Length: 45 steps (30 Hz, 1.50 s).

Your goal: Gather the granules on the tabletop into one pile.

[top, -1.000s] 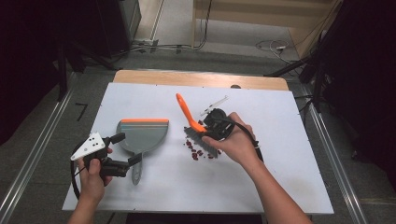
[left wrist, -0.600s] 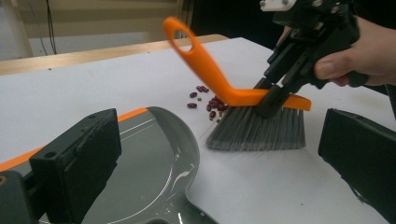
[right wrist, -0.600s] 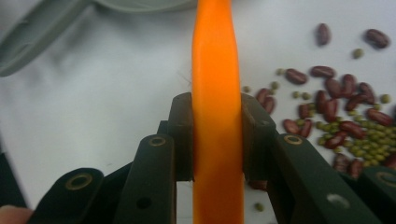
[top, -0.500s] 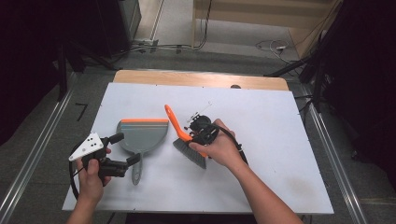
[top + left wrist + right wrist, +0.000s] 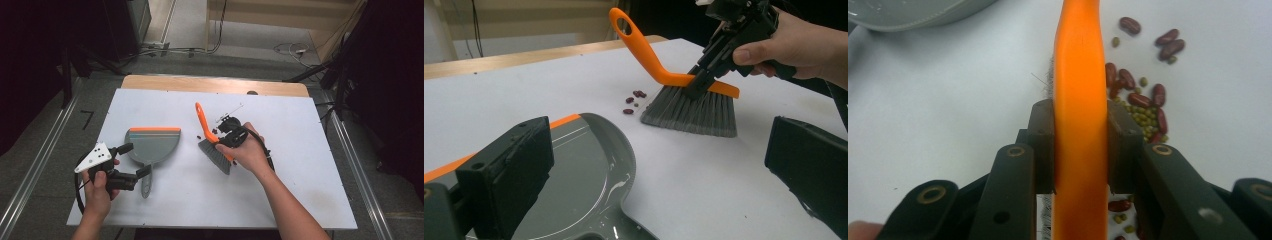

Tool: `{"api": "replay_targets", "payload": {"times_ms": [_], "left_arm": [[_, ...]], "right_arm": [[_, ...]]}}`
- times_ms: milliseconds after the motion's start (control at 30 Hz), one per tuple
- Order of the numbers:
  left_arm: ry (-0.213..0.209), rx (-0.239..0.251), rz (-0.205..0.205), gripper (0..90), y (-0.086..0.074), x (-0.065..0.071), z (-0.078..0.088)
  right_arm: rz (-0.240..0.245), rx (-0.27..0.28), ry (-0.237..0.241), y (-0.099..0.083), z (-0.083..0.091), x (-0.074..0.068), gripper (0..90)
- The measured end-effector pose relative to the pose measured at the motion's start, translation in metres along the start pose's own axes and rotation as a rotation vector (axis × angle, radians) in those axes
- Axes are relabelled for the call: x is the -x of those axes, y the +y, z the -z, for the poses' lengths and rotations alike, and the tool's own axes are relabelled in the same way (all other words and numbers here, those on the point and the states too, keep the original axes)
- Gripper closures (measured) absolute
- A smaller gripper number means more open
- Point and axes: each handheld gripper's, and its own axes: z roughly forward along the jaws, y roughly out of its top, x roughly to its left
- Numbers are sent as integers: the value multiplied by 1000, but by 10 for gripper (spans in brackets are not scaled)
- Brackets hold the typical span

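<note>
Riding the right gripper (image 5: 1080, 145), its camera reveals beans (image 5: 1143, 107) beside the brush (image 5: 1080, 75).

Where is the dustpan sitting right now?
In the high view the grey dustpan lies flat on the left half of the white table, its handle toward the left tool and the brush to its right.

A right gripper (image 5: 223, 141) clamps an orange brush (image 5: 212, 141) on a white table (image 5: 300, 150), near a grey dustpan (image 5: 152, 145).
</note>
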Motion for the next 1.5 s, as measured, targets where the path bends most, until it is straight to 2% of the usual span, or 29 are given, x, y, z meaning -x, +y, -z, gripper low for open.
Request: {"api": "replay_targets", "payload": {"times_ms": [267, 600, 767, 1000, 1100, 1233, 1333, 1400, 1500], "left_arm": [[-2, -4, -1, 0, 0, 0, 0], [0, -2, -1, 0, 0, 0, 0], [2, 0, 0, 0, 0, -1, 1], [1, 0, -1, 0, 1, -1, 0], [0, -3, -2, 0, 1, 0, 0], [1, 0, -1, 0, 0, -1, 1], [1, 0, 0, 0, 0, -2, 2], [1, 0, 1, 0, 0, -2, 2], [1, 1, 3, 0, 0, -2, 2]], "right_arm": [[-52, 18, -13, -4, 4, 15, 685], [-95, 30, -30, -8, 8, 25, 685], [-101, 31, -60, -6, 13, 20, 688], [-108, 85, -32, 7, 19, 9, 690], [-93, 93, -6, 22, 12, -6, 690], [-109, 84, -10, 33, 1, -13, 690], [-147, 65, 17, 41, -14, -13, 690], [-162, 53, 7, 43, -23, -12, 690], [-197, 61, -10, 44, -25, -5, 689]]}}
